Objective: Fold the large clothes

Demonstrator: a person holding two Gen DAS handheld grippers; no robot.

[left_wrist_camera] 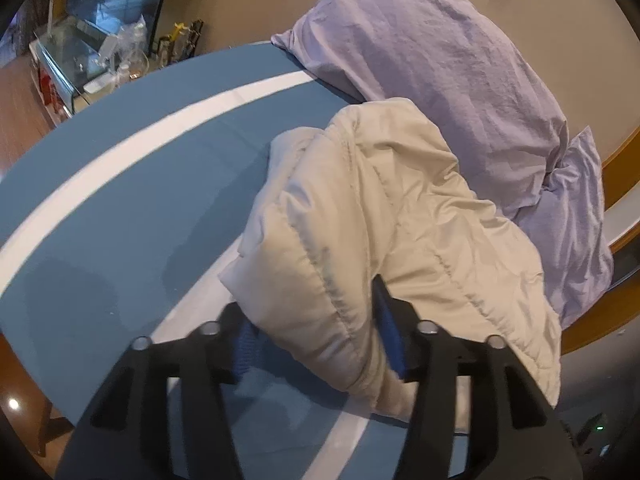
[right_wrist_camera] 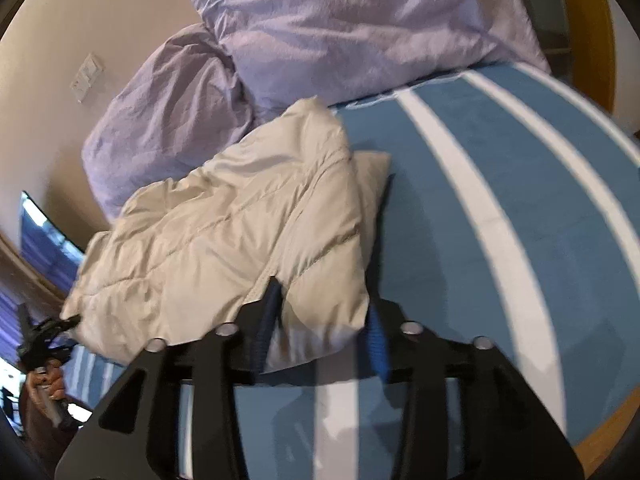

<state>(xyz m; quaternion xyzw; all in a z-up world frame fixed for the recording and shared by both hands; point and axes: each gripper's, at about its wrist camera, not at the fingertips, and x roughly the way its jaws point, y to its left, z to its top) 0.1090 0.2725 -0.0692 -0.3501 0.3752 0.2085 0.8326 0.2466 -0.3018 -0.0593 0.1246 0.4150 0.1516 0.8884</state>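
Note:
A cream quilted puffer jacket [left_wrist_camera: 372, 216] lies bunched on a blue bed cover with white stripes [left_wrist_camera: 152, 184]. My left gripper [left_wrist_camera: 320, 344] is shut on a thick fold of its near edge, blue pads on both sides of the fabric. In the right wrist view the jacket [right_wrist_camera: 224, 232] lies folded over itself, and my right gripper [right_wrist_camera: 320, 336] is shut on its near corner. The left gripper [right_wrist_camera: 44, 340], held by a hand, shows at the jacket's far left corner.
Two lilac pillows [left_wrist_camera: 436, 60] lie against the beige wall just behind the jacket, also seen in the right wrist view [right_wrist_camera: 320, 28]. A glass side table with bottles [left_wrist_camera: 92, 60] stands beyond the bed's far edge. A wooden bed frame [left_wrist_camera: 616, 160] runs at the right.

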